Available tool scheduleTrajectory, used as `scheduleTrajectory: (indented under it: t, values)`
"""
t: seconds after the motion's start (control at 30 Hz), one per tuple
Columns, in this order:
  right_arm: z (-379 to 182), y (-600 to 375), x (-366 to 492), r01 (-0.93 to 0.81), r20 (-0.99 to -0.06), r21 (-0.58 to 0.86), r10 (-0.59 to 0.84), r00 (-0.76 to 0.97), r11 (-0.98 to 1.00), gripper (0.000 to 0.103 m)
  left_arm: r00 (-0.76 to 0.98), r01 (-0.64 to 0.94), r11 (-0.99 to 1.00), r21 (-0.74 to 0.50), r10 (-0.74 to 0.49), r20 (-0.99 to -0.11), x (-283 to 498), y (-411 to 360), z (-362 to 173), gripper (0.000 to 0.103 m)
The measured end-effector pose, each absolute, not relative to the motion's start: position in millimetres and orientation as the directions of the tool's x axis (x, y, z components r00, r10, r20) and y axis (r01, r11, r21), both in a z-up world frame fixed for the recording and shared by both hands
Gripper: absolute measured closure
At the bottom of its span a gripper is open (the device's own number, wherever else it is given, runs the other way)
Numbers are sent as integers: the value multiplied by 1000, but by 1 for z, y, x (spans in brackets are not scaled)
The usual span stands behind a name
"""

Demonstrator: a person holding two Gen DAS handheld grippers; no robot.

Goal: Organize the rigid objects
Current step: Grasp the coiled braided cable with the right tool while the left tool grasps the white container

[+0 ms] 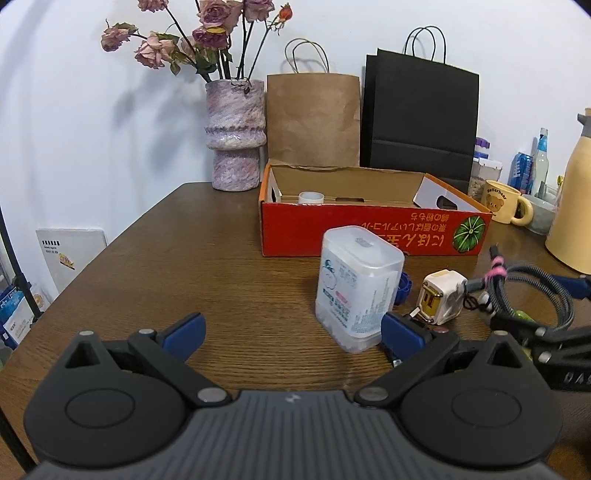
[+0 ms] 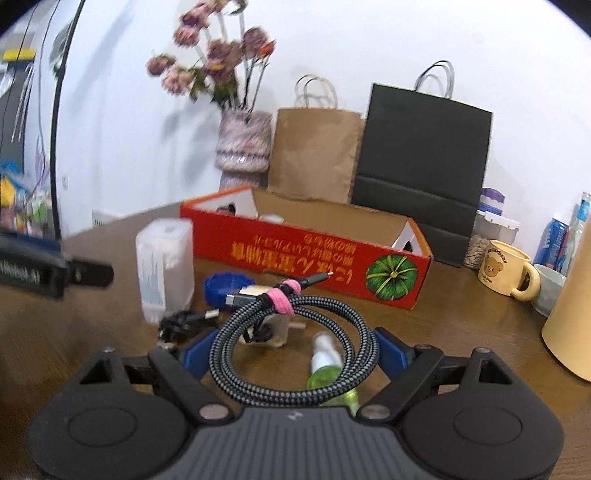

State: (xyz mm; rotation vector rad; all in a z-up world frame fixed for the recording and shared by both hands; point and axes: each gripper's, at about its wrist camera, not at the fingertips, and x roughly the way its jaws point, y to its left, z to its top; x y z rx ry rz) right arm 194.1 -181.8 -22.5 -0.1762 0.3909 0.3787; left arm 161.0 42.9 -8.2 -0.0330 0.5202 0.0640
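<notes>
1. The right gripper jaws grasp the coiled cable, lifted above the bench, probably bound for the red box.
2. The left gripper jaws stand released beside the plastic container, likely next.

This is a lived-in home, most likely a dining or living corner; a dark wooden table stands against a plain white wall, and on it a mottled pink vase holds dried roses. Behind an open red cardboard box lean a brown paper bag and a black paper bag; to the right sit a yellow bear mug, drink bottles and a cream thermos jug; everyday clutter, with nothing of a lab or workshop.
</notes>
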Motion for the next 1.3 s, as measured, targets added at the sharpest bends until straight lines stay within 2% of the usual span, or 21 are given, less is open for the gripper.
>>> scheduleTrajectory:
  t: [0.3,0.87,1.13,1.23,1.3]
  values:
    - [-12,-219,217,-337,-351,74,341,872,939,15,852,-77,997,-5,64,-520,182,12,-11,0]
    - [-19,-258,254,-297,-333,181,342,879,938,15,816,-273,960,57,263,-514,225,-15,-18,1]
    - [-24,-250,249,-298,-348,170,340,874,939,15,821,-270,961,52,258,-510,235,-12,-20,17]
    - [-24,-247,245,-295,-341,155,332,880,943,15,814,-256,966,32,233,-532,238,-8,-22,30]
    - [-24,-247,244,-293,-337,148,327,883,944,15,810,-241,970,22,214,-547,240,-6,-25,45]
